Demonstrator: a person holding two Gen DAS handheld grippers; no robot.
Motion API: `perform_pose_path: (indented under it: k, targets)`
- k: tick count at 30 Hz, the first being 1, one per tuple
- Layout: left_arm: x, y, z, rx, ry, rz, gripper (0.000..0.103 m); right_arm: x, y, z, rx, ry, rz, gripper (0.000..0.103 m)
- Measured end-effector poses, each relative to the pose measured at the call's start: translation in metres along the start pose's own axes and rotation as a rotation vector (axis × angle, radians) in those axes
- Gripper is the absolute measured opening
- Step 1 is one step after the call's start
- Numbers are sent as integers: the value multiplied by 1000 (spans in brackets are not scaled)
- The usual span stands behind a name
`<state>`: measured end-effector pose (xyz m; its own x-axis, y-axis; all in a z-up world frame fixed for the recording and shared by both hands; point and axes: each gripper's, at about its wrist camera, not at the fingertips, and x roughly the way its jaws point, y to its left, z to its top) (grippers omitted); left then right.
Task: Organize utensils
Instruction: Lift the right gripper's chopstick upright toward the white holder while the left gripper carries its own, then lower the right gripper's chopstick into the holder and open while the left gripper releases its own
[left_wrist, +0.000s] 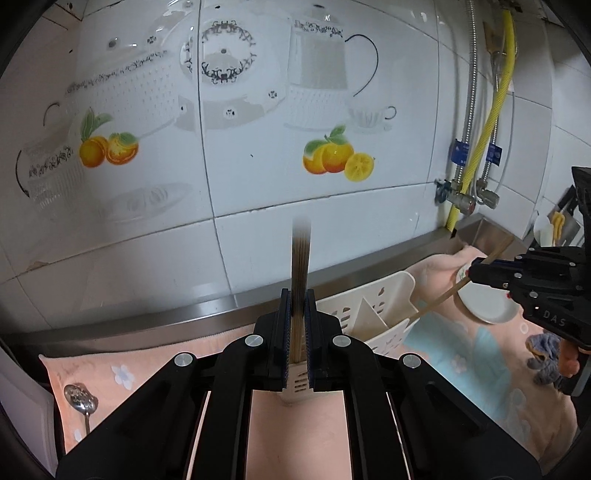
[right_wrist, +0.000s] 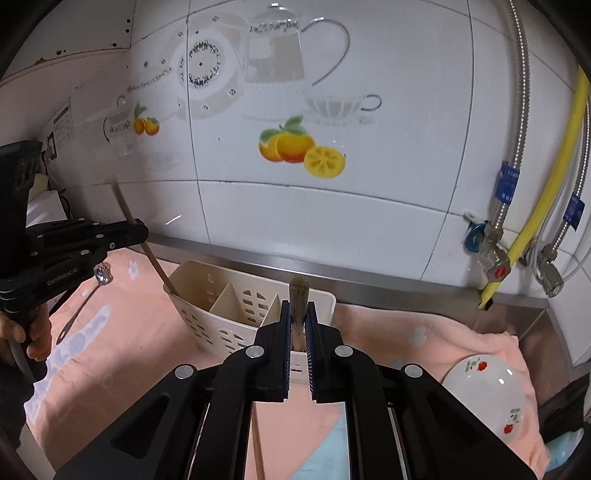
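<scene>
A chopstick is being clamped in each gripper, and the white slotted utensil caddy (right_wrist: 255, 314) is being taken as the landmark. The left gripper (left_wrist: 298, 332) is being held shut on a wooden chopstick (left_wrist: 301, 258) whose long axis is running steeply up out of the jaws; in the right wrist view its lower tip (right_wrist: 171, 290) is being dipped into the caddy's leftmost compartment, just inside the rim. The right gripper (right_wrist: 298, 332) is being held shut on a second chopstick (right_wrist: 298, 295), which is being kept near upright directly over the caddy's right end, so this hand is judged equally near. Open room is being left above all compartments; the dividers and the steel counter ledge behind the caddy are the edges to be cleared. A slotted spoon (right_wrist: 86, 299) is lying left of the caddy, a floral bowl (right_wrist: 487, 391) right of it
</scene>
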<state>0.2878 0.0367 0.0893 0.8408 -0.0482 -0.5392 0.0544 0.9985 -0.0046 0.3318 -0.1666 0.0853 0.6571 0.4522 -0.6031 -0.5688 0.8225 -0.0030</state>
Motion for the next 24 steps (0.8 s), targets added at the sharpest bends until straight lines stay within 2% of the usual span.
perform_pose_path:
  k: [4,12,18,21,24]
  targets:
    - [-3,2,-2,-10,1,5,8,2,-1,-1,5,3,-3,8]
    - [-19,5,-8,-16,-20,22,40,-12,0,-5,7,-30,-18,26]
    - [-40,0,-16,1,-53,44,59,-31,6,-13,-6,-66,-38,43]
    - [-49,-1,-23,-1,-61,45,68,-42,8,-20,-1,-86,-40,51]
    - [-57,-2,-32,-2,-64,43,71,-52,11,-27,5,-100,-37,57]
